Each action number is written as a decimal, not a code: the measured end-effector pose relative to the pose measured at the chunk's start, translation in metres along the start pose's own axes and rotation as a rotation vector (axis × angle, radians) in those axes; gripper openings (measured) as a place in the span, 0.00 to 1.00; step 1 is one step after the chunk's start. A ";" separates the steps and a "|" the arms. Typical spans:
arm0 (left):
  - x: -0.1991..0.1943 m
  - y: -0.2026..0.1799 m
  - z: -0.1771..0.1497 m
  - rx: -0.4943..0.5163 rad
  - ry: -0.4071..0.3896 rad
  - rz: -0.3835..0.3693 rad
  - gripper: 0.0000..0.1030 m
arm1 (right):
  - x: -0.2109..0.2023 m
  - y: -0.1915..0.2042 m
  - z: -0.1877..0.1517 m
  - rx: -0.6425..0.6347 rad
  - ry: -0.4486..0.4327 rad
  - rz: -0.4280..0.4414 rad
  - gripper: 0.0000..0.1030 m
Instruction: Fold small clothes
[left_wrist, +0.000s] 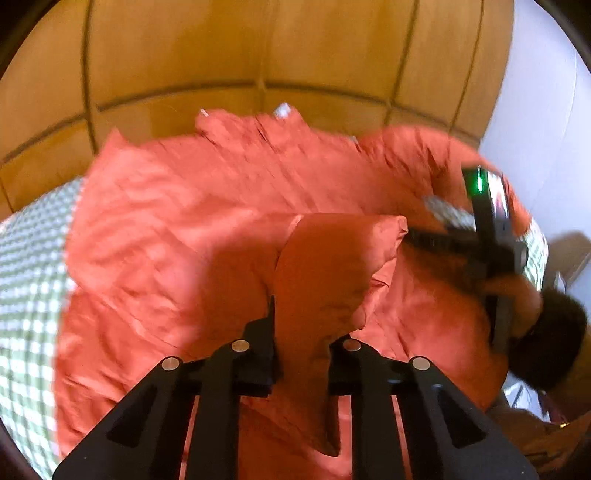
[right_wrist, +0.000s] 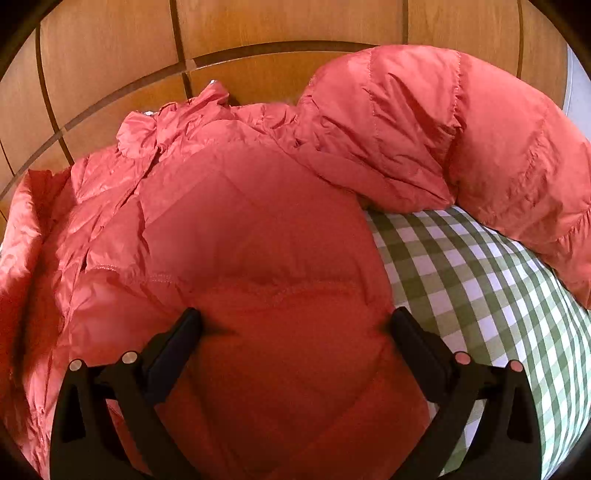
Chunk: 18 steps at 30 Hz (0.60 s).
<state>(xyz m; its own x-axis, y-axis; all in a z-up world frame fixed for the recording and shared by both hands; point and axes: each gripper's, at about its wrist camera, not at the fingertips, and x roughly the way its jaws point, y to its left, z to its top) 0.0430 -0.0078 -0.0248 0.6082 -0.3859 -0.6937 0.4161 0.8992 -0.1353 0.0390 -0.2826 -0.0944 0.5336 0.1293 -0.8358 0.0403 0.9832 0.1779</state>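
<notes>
Left wrist: jacket (left_wrist: 221, 206) fold between claw (left_wrist: 301, 332) fingers.

Left gripper (left_wrist: 301, 332) clamped closed; right gripper (right_wrist: 295, 325) spread wide.

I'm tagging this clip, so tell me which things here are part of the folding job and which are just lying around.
Part of the job:
- red puffer jacket
- left gripper, shut on a fold of the jacket
- right gripper, open, fingers pressed onto the jacket

Just there:
- green checked cloth under the jacket
- wooden panelling behind
</notes>
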 end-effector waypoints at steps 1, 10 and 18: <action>-0.010 0.011 0.006 -0.016 -0.029 0.012 0.15 | -0.001 0.001 -0.002 -0.001 -0.001 -0.001 0.98; -0.081 0.139 0.019 -0.241 -0.206 0.267 0.15 | 0.002 0.001 -0.002 0.005 -0.003 0.006 0.98; -0.102 0.291 -0.016 -0.558 -0.199 0.656 0.17 | 0.001 0.001 -0.002 0.005 -0.003 0.005 0.98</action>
<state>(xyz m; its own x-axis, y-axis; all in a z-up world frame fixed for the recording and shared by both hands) 0.0914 0.2961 -0.0047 0.7364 0.2610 -0.6241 -0.4168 0.9017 -0.1147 0.0381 -0.2813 -0.0965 0.5366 0.1341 -0.8331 0.0415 0.9819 0.1848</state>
